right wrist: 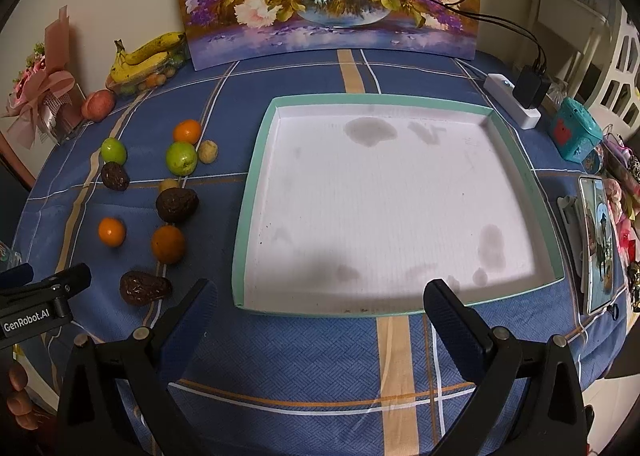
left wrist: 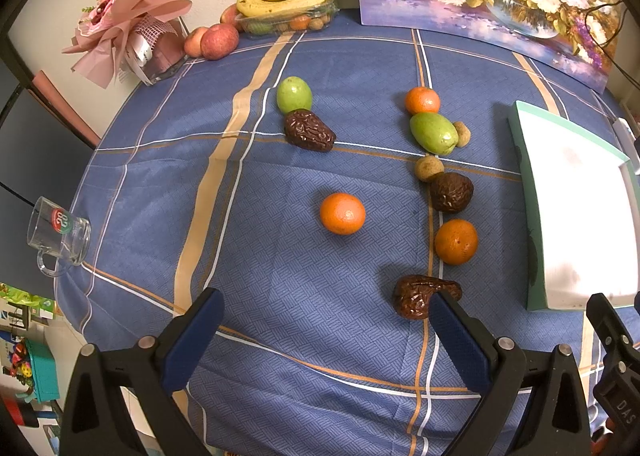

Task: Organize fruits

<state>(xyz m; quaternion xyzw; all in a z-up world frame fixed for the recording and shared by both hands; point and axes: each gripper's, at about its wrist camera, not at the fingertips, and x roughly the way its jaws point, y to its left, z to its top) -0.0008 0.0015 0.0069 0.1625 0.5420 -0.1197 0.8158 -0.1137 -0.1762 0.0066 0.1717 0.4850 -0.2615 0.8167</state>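
- Our left claw [left wrist: 326, 336] stands wide open and holds nothing; it hovers low over the blue checked cloth [left wrist: 280, 276], with its right finger just beside the nearest wrinkled brown fruit [left wrist: 420, 296].
- Our right claw [right wrist: 320, 320] is likewise spread wide and empty, poised above the near rim of the tray [right wrist: 328, 312].
- We judge this a starting stance: the left claw faces the loose fruit, the right faces the tray that should receive it.
- The fruit lies scattered on the cloth left of the tray: three oranges, including the central orange [left wrist: 342, 213], two green fruits, such as the far green fruit [left wrist: 294, 94], three brown ones and small tan ones. None is in the tray yet.
- The right-hand column of fruit sits packed, several pieces touching; the central orange stands apart, with room all round for an approach.
- The tray floor is bare, though stained, so any spot is open.
- A glass mug [left wrist: 60, 232] stands at the cloth's left edge, well apart from the fruit.
- A phone [right wrist: 598, 244] lies near the tray's right wall; that side is tighter.
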